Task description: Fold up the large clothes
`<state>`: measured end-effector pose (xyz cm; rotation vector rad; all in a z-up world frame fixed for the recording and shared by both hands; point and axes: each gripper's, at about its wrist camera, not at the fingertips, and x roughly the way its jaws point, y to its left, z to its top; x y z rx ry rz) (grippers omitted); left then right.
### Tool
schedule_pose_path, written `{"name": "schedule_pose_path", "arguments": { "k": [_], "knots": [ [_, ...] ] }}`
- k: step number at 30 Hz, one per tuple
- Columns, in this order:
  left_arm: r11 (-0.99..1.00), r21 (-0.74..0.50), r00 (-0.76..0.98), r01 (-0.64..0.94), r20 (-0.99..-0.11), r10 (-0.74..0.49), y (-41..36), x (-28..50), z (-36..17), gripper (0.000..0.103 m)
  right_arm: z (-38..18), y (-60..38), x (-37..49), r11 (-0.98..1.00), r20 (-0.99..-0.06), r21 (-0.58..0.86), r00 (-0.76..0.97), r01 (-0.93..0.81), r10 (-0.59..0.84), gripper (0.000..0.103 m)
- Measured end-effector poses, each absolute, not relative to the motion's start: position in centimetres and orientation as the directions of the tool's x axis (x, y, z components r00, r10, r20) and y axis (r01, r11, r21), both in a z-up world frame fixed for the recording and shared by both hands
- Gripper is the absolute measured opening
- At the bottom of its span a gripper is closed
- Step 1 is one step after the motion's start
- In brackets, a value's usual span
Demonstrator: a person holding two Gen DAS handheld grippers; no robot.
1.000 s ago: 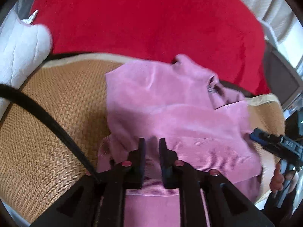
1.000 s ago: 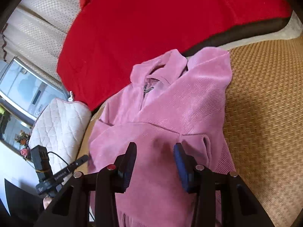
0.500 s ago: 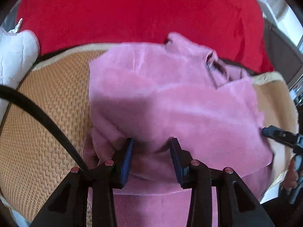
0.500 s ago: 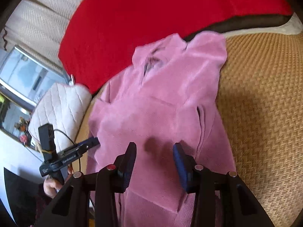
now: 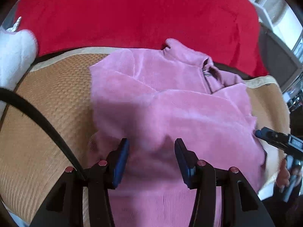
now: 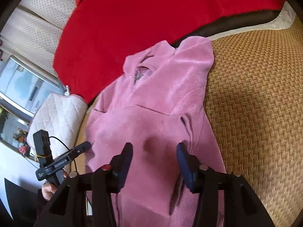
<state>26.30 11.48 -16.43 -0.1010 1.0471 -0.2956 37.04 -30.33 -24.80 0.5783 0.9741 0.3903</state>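
Woven seat mat [image 5: 49, 102] carried the pink garment [image 5: 170, 113], collar toward twelve o'clock. Left gripper [image 5: 151, 157] and right gripper [image 6: 154, 160] jaws had just been opening, released above the cloth; that fold looked laid.

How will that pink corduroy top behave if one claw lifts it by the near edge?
The pink corduroy top would probably sag and unfold, since it already lies in soft, creased layers. Its ribbed cloth likely grips rather than slips. On the woven mat it may drag instead of sliding freely.
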Motion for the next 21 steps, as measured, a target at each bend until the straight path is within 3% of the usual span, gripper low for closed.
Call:
{"name": "schedule_pose_path", "arguments": {
  "k": [4, 10, 12, 15, 21],
  "knots": [
    [0.953, -0.206, 0.492, 0.224, -0.820, -0.293, 14.7, 21.4, -15.2, 0.063, -23.8, -30.9, 34.0, 0.784, -0.641, 0.612, 0.517, -0.103, 0.568, 0.061],
    [0.976, -0.138, 0.515, 0.168, -0.832, -0.206, 23.0, 12.8, -14.7, 0.063, -23.8, -32.2, 28.1, 0.781, -0.614, 0.606, 0.537, -0.148, 0.578, 0.068],
    [0.982, -0.136, 0.519, 0.128, -0.835, -0.183, 25.8, 10.3, -14.6, 0.070, -24.8, -32.9, 26.0, 0.769, -0.617, 0.625, 0.519, -0.132, 0.591, 0.068],
    [0.969, -0.221, 0.509, 0.108, -0.825, -0.245, 28.0, 7.6, -15.6, 0.081, -26.8, -33.6, 22.8, 0.781, -0.665, 0.618, 0.474, -0.086, 0.578, 0.068],
    [0.890, -0.444, 0.379, 0.102, -0.810, -0.447, 27.1, 6.3, -22.2, 0.082, -31.5, -35.8, 17.4, 0.779, -0.731, 0.625, 0.387, 0.050, 0.562, 0.068]
  ]
}}
